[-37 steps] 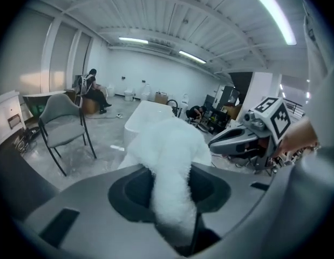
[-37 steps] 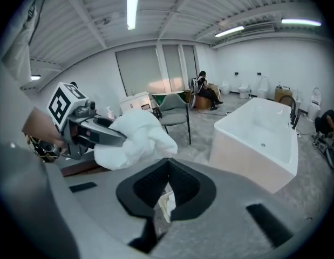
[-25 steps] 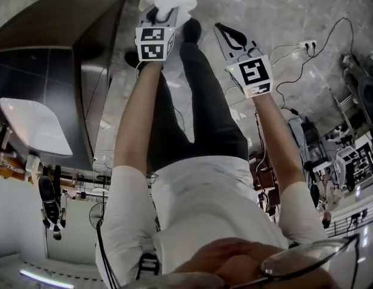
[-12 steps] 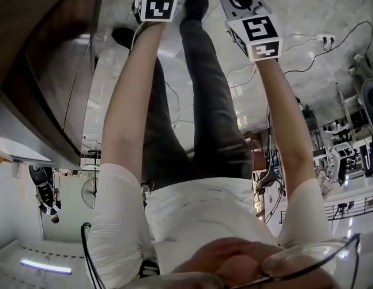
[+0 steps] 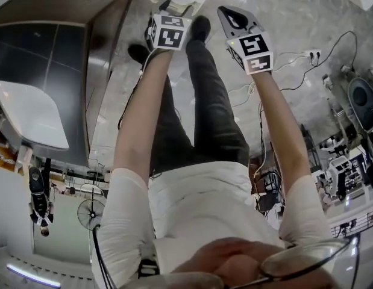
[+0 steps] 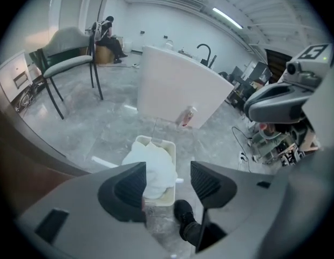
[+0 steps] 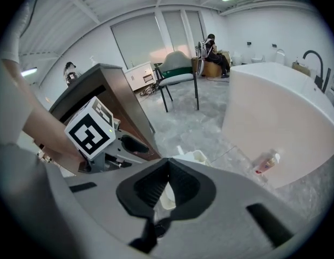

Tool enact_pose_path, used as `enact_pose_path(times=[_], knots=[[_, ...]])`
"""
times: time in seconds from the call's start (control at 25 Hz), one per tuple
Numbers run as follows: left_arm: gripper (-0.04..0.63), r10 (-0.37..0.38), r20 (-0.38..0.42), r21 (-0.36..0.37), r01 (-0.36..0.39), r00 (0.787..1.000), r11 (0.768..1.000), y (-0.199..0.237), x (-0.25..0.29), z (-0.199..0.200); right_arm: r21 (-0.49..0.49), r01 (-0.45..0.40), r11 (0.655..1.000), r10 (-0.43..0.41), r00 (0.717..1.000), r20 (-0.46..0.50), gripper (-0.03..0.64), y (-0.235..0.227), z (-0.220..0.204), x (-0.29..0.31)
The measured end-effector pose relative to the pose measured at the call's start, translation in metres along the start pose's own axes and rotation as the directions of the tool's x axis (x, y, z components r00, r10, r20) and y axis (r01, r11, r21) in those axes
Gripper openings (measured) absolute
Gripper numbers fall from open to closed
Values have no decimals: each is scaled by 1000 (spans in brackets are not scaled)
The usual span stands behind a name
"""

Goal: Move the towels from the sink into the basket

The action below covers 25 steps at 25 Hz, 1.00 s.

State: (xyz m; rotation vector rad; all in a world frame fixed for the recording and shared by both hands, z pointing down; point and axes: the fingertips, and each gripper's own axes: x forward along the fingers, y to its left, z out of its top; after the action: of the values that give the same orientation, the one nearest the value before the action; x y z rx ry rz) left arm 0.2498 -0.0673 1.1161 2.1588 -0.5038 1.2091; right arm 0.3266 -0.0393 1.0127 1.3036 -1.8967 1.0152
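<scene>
**Towels heaped in the basket, both grippers above it**

The white towels [image 6: 156, 169] lie piled in the cream basket [image 6: 168, 147], which stands on the grey marble floor [image 6: 91, 128]; the heap rises over its rim. The person's dark shoe [image 6: 184, 212] is just beside the basket's near end.

The left gripper [image 6: 168, 169] hangs well above the basket and points down at it. Its jaws stand partly apart and have just been closing; they grip nothing, and the towels show through the gap far below. The right gripper [image 7: 167, 163] is beside it, its jaws closed tip to tip with nothing between them.

In the head view both bare arms reach forward over the person's legs, with the towels at the top edge. The white sink [image 5: 29, 122] sits in a dark counter [image 5: 59, 59] at the left, well apart from the basket.

Beyond the basket stands a white island [image 6: 177, 85] with a black tap [image 6: 205, 53], a small bottle [image 6: 186, 116] lying at its foot. A green chair [image 6: 69, 63] stands further left.
</scene>
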Motion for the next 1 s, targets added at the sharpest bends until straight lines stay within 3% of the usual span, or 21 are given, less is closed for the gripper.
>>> enact_pose_path(times=[0.12,0.28,0.48,0.68,0.84,1.0], knots=[[204,17,55,27,-18,998,999,-11,-58,31,-12,17,1000,-17,999,35,-2,18,33,-43],[142,8,36,67,-10,999,998,-41,-162,38,-17,21,1000,-20,998,58,-2,69,64,-116],[72,22,84,120,-32,996,992,-76,-278,66,-38,39,999,-34,992,125,-2,117,104,-204],[51,5,167,187,-37,986,982,-88,-358,103,-102,54,993,-35,983,178,-2,146,148,-240],[46,-33,213,227,-17,977,974,-125,-436,97,-103,40,994,-17,977,213,-2,192,164,-299],[46,-63,318,240,-16,946,971,-155,-513,115,-105,27,994,5,958,286,-2,221,192,-360]])
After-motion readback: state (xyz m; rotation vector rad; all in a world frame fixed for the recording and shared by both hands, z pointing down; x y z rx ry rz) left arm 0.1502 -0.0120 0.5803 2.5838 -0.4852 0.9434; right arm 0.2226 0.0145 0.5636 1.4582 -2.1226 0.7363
